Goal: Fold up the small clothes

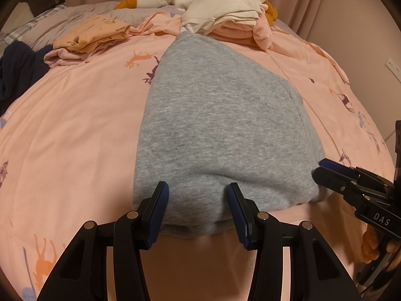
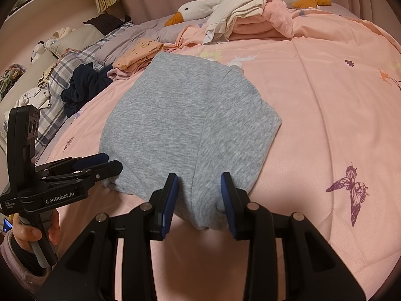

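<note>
While I am looking through my left wrist camera, my left gripper (image 1: 198, 193) is standing wide open around the near edge of the gray cloth (image 1: 220, 125) lying on the pink bed cover (image 1: 75, 130). Through my right wrist camera, my right gripper (image 2: 199, 184) is also standing wide open, holding nothing, with the cloth's near corner sitting between its fingers.

The right gripper (image 2: 199, 195), jaws apart, straddles the near edge of the folded grey garment (image 2: 185, 125) on the pink bedcover (image 2: 325, 125), with the left gripper (image 2: 110, 161) at its left corner.
</note>
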### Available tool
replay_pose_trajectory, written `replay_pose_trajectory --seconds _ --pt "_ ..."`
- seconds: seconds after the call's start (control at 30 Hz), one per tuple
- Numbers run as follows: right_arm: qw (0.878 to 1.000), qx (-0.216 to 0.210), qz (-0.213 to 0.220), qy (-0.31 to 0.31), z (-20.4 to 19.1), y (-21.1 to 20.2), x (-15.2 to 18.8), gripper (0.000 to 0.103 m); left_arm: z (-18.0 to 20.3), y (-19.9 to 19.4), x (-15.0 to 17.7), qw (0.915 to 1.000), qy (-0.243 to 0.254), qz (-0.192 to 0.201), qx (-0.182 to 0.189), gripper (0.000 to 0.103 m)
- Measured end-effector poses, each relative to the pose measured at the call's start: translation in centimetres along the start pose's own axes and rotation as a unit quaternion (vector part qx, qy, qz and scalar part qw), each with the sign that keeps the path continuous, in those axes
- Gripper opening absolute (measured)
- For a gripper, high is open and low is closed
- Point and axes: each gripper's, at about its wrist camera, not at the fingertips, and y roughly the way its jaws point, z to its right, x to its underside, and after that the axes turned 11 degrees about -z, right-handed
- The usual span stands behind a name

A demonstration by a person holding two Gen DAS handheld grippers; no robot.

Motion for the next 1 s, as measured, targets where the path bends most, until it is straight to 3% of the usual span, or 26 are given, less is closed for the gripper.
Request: replay_pose_trajectory --seconds 1.0 --pt "1.000 0.001 0.000 0.000 -0.07 0.02 0.02 0.036 0.06 0.15 0.05 1.0000 0.004 -0.002 -0.004 0.048"
